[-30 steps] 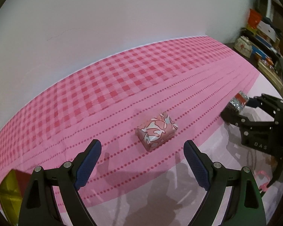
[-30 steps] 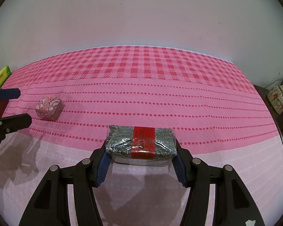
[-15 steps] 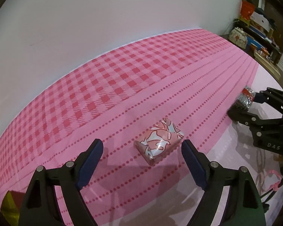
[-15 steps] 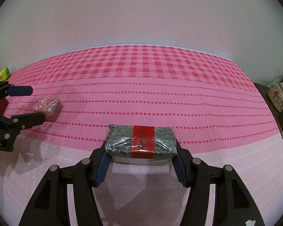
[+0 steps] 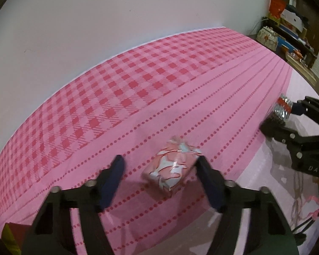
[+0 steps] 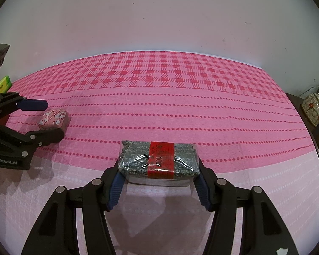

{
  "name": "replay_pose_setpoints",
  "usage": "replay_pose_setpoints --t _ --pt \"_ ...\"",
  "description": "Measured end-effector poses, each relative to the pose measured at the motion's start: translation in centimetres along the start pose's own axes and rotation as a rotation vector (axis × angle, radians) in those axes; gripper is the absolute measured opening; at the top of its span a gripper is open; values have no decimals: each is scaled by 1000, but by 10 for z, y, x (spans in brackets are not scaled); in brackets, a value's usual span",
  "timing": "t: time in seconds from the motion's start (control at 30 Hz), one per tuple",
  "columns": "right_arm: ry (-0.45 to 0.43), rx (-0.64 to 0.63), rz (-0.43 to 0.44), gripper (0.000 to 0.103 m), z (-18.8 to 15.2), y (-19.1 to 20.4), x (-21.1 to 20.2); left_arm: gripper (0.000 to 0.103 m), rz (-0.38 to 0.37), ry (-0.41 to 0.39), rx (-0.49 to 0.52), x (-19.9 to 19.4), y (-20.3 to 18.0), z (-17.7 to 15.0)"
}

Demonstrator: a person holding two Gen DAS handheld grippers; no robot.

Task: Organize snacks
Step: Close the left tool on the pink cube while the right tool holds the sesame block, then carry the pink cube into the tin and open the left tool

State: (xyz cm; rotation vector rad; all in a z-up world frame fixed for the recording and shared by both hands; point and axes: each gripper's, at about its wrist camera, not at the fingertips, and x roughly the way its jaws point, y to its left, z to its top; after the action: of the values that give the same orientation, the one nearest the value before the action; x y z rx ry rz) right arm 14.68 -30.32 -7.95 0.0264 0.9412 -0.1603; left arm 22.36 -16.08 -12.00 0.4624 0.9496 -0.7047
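Observation:
A small snack in pink and white wrapping (image 5: 172,167) lies on the pink checked tablecloth (image 5: 138,89). My left gripper (image 5: 159,161) straddles it with its jaws closing. The right finger (image 5: 208,178) touches the snack's end, while the left finger (image 5: 112,178) still stands clear of it. In the right wrist view the same snack (image 6: 53,116) sits between the left gripper's fingers (image 6: 35,104). My right gripper (image 6: 158,170) is shut on a dark seed packet with a red band (image 6: 159,159), low over the cloth's pale front strip.
A green packet (image 6: 2,85) lies at the far left by the wall. A red and yellow box (image 5: 8,238) sits at the lower left. Past the table's right edge stands a cluttered shelf (image 5: 287,27) with a floral tin (image 6: 313,108).
My left gripper came forward and down over the pink snack, and its jaws narrowed around it. The right gripper and its packet stayed put.

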Motion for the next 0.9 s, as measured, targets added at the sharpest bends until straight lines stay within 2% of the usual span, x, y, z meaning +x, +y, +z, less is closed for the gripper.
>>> replay_pose_setpoints --t 0.1,0.17,0.53,0.9 --pt "0 0 0 55 0 0 0 54 7 -6 -12 1 0 1" --pt "0 0 0 55 0 0 0 42 -9 -5 -22 1 0 1" --pt "0 0 1 55 0 0 0 38 79 8 -60 -5 2 -2" --pt "0 0 1 55 0 0 0 38 190 33 -169 -45 6 -20"
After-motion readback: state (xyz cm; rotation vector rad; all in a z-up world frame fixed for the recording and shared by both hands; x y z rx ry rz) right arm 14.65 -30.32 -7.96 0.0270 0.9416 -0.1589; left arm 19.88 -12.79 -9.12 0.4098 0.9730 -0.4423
